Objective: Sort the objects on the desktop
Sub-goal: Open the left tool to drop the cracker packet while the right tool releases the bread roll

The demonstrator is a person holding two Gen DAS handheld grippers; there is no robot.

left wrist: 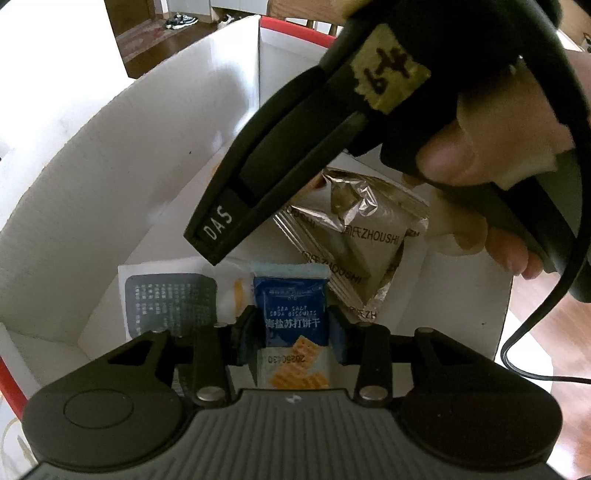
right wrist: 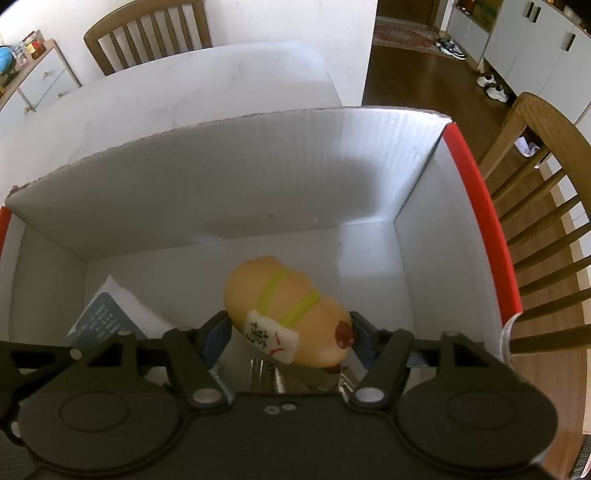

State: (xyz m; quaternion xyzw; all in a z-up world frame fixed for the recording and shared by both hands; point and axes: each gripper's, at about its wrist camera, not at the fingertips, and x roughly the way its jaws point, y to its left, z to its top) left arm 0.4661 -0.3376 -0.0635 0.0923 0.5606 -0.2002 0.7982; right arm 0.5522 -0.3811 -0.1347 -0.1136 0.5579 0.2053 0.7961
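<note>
A white box (right wrist: 221, 184) with red edges fills both views. Inside it my left gripper (left wrist: 291, 332) is shut on a blue biscuit packet (left wrist: 291, 299), its blue pads against the packet's two sides. My right gripper (right wrist: 288, 328) is shut on a tan squishy toy (right wrist: 284, 295) with yellow-green stripes and a white tag, and the pads lie against its ends. The toy hangs tilted over a silver packet (left wrist: 365, 236) on the box floor. A white packet with a grey printed panel (left wrist: 170, 299) lies beside it. The right tool's black housing (left wrist: 295, 147) and a hand cross the left wrist view.
The box stands on a white tabletop (right wrist: 184, 92). One wooden chair (right wrist: 535, 221) is close to the box's right red edge, another chair (right wrist: 147, 33) stands at the table's far side. A black cable (left wrist: 517, 350) hangs by the box's right wall.
</note>
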